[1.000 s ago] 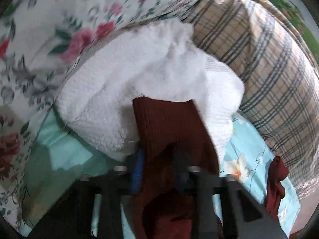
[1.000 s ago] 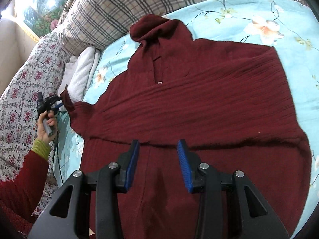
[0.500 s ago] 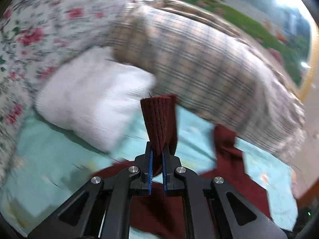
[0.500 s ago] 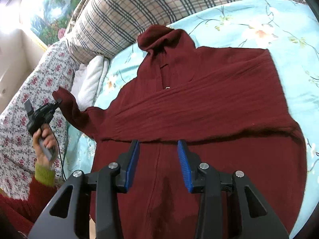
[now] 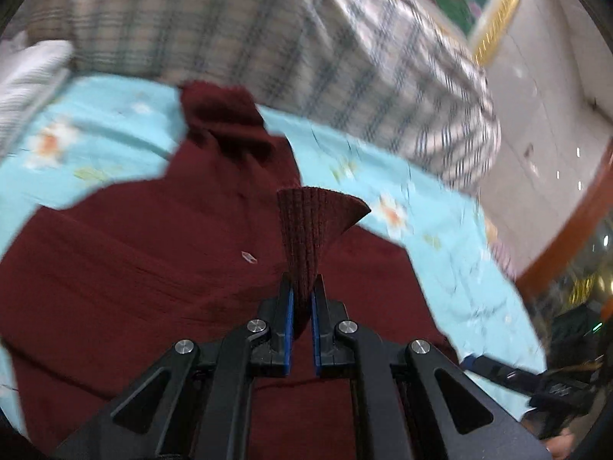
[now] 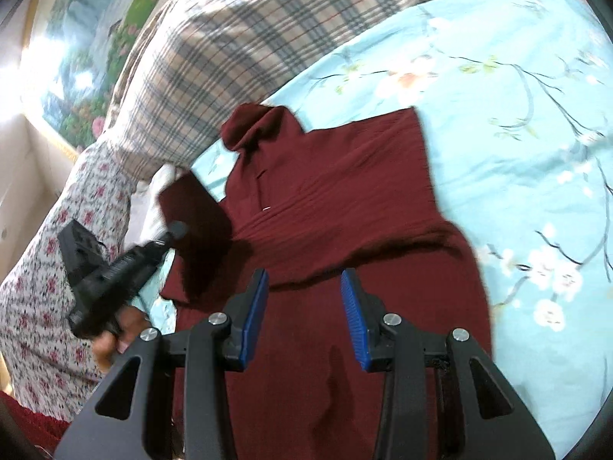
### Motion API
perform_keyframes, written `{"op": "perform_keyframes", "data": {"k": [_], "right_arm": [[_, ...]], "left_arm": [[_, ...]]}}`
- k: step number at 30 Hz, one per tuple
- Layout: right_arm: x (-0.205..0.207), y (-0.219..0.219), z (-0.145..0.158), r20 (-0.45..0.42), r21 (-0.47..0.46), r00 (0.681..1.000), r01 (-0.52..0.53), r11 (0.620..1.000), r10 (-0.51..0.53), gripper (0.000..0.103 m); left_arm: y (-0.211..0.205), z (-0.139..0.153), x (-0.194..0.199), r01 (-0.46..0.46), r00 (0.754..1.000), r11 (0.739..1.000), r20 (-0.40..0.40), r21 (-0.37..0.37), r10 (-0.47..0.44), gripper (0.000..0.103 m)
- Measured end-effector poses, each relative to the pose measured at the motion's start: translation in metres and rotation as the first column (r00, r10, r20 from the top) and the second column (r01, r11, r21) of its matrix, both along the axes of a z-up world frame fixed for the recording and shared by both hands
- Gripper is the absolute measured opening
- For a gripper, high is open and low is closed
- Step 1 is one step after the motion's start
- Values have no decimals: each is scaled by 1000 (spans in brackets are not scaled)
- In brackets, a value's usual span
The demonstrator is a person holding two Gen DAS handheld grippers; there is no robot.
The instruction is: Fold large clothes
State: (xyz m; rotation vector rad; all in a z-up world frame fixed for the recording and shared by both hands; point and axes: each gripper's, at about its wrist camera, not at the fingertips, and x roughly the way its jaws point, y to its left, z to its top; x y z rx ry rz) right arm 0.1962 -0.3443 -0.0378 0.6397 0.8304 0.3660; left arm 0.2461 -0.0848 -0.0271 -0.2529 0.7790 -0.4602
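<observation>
Left fingers (image 5: 284, 329) clamped on sweater (image 5: 153, 260) cuff (image 5: 310, 226), sleeve beyond hidden.

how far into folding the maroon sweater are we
Early on. Done: the maroon sweater lies spread on the blue floral sheet, its right sleeve apparently folded across the chest. In hand: the left gripper is shut on the left sleeve cuff, holding it above the body. The right gripper is open. Left: lay the sleeve down, fold the body.
</observation>
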Motion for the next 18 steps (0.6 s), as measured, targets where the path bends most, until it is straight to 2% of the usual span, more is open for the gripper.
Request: {"op": "perform_keyframes", "data": {"k": [6,10,11,13,15,18], "right_arm": [[4,-11,-7,-17,16,999,34,999,-34,41],[12,-8,-7,-16,28,999,50,998,-49,41],[15,-6,-7,-16,31,999,50,998,-49,42],[20,-2,-7,-20,35,999,47,998,-47,58],[28,8,-9,-24,40,999,34,999,-33,60],[41,22,-15,-42,32,999,10,999,-8,60]], "left_arm": [[-49,-48,20,64,995,996,-81,63,-59,6],[-58,-68,25,108,985,990,-145,89,-95,10],[-55,-68,24,117,982,990,-160,79,-104,15],[-46,-65,17,134,976,990,-183,54,-122,20],[-31,-56,2,144,976,989,-174,44,-134,25],[-1,-42,-21,118,984,990,-140,73,-107,30]]}}
